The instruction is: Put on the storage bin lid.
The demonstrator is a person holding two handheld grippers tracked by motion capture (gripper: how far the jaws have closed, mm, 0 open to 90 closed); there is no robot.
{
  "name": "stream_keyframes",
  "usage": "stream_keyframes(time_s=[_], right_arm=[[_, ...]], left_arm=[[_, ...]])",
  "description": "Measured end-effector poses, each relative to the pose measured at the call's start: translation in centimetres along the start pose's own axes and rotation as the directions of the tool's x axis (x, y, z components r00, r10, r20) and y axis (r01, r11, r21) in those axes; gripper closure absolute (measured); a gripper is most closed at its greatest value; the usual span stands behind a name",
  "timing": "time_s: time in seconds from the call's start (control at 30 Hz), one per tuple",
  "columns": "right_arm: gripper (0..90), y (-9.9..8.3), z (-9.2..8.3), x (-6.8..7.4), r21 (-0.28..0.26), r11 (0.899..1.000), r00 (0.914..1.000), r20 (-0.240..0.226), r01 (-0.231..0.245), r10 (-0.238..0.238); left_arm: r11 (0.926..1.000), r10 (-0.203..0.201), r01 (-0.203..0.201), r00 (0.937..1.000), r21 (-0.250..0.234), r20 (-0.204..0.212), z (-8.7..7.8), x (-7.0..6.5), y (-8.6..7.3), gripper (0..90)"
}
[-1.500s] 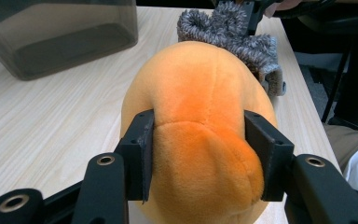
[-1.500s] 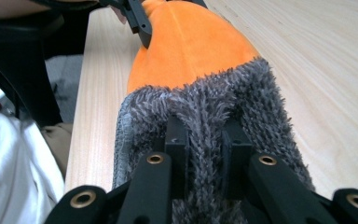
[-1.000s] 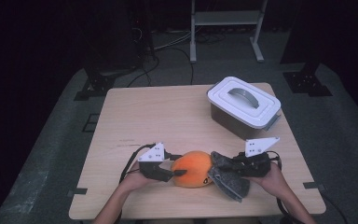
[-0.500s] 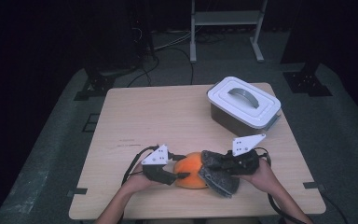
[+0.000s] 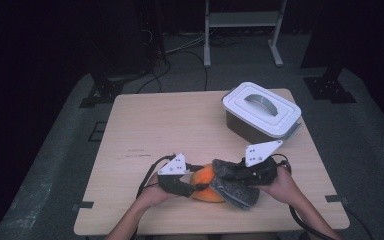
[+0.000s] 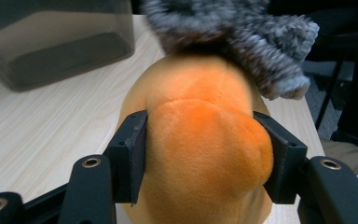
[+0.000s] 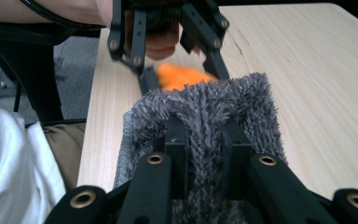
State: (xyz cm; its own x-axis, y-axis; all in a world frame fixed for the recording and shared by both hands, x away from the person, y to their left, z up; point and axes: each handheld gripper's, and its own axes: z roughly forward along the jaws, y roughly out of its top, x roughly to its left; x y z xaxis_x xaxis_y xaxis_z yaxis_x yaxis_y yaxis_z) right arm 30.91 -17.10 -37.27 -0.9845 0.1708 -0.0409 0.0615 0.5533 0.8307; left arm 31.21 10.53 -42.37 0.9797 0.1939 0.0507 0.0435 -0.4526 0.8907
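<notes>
The orange plush toy [image 6: 200,140] is soft, short-napped, matt fabric with a stitched seam, the grey cloth [image 7: 205,116] is shaggy and coarse-fibred, the table [image 5: 170,125] is pale, matt wood-grain, the box's white lid [image 5: 262,107] is smooth plastic, and the gripper jaws are matt black plastic.
</notes>
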Motion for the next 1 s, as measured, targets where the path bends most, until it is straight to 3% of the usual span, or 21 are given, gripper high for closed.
stream_keyframes(time_s=[0.13, 0.27, 0.43, 0.6, 0.8, 1.0], right_arm=[[75.6, 0.2, 0.9, -0.2, 0.022, 1.0, 0.9999, -0.015, 0.004, -0.004], [75.6, -0.6, 0.8, -0.3, 0.03, 0.999, 0.9998, -0.015, -0.013, 0.014], [75.5, -1.5, -0.1, -0.3, 0.046, 0.998, 0.9991, -0.001, -0.043, 0.043], [75.6, 0.0, -0.5, -0.1, 0.035, 0.999, 0.9999, -0.004, -0.01, 0.01], [75.5, 2.5, 1.0, -0.2, 0.056, 0.997, 0.998, -0.032, 0.056, -0.054], [75.5, 3.1, 2.3, -0.4, 0.081, 0.995, 0.9967, -0.057, 0.063, -0.058]], left_arm=[[1.0, -0.003, 0.003, 1.0, 0.004, 0.0, -0.2, 0.1, -0.2, 41.3], [0.9986, -0.049, 0.049, 0.9988, 0.019, 0.002, -0.3, 0.5, -0.2, 33.6], [0.999, -0.044, 0.044, 0.999, 0.011, 0.003, -0.2, 0.5, -0.1, 37.6], [0.9997, -0.021, 0.021, 0.9998, 0.008, 0.002, 0.1, 0.3, 0.1, 42.6], [0.9999, 0.003, -0.003, 1.0, 0.01, 0.001, 0.3, 0.0, 0.5, 43.2], [0.9996, 0.019, -0.019, 0.9998, 0.019, 0.008, 0.1, -0.1, 0.2, 43.4]])
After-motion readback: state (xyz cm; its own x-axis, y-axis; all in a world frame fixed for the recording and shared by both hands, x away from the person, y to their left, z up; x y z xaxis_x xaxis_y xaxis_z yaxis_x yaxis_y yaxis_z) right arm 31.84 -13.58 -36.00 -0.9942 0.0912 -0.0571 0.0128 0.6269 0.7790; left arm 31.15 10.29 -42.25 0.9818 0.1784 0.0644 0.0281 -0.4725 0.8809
